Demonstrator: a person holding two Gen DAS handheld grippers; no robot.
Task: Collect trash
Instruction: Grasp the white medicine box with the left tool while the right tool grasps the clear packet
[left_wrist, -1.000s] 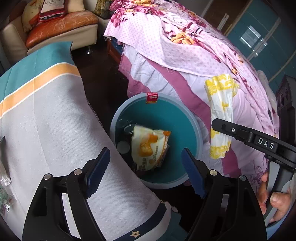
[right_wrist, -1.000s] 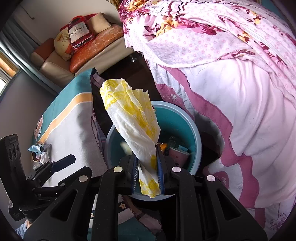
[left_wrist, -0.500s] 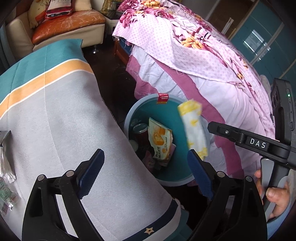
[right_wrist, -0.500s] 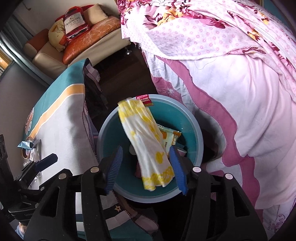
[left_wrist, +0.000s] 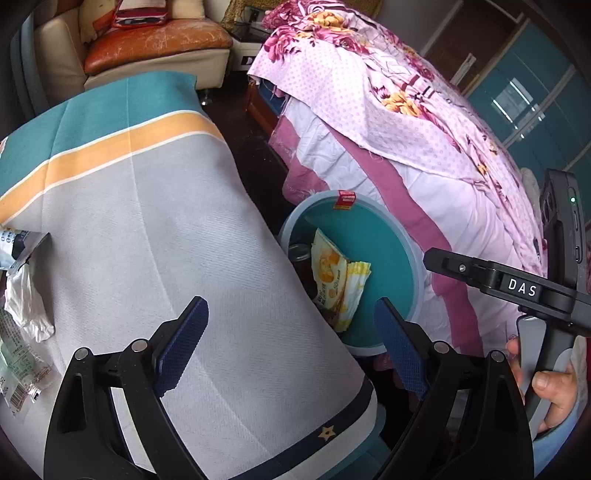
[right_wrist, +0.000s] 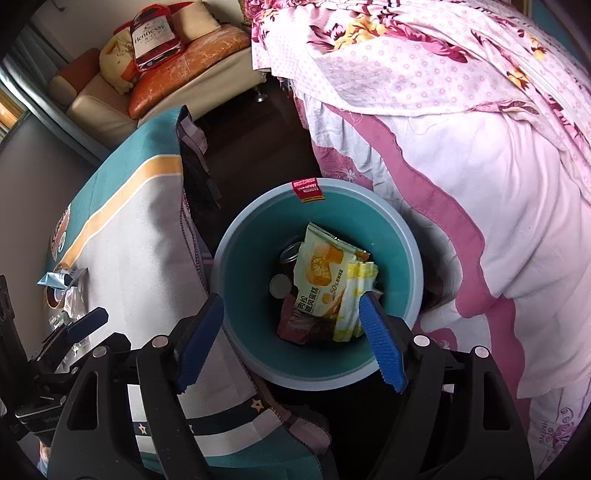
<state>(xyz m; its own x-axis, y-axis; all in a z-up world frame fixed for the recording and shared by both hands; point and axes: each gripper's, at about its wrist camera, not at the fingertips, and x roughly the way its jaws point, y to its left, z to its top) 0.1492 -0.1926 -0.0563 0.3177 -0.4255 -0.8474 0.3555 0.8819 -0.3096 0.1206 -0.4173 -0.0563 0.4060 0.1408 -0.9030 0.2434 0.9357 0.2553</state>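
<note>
A teal bin (right_wrist: 391, 236) stands on the floor between the table and the bed; it also shows in the left wrist view (left_wrist: 384, 243). Inside lie a yellow-and-white wrapper (right_wrist: 352, 295) (left_wrist: 351, 291), a yellow snack bag (right_wrist: 319, 273) (left_wrist: 327, 266), a can (right_wrist: 290, 253) and other trash. My right gripper (right_wrist: 291, 339) is open and empty right above the bin. My left gripper (left_wrist: 291, 343) is open and empty over the table's edge. A crumpled white tissue (left_wrist: 26, 306) and clear wrappers (left_wrist: 18, 362) lie on the table at the far left.
The table wears a grey, teal and orange cloth (left_wrist: 147, 221). A bed with pink floral covers (right_wrist: 480, 147) stands to the right of the bin. A sofa with cushions (right_wrist: 177, 62) is at the back. Dark floor (right_wrist: 258, 136) runs between them.
My right gripper opened and the yellow-and-white wrapper fell into the bin. My left gripper drew back over the table, so the tissue and wrappers at the left came into view.
</note>
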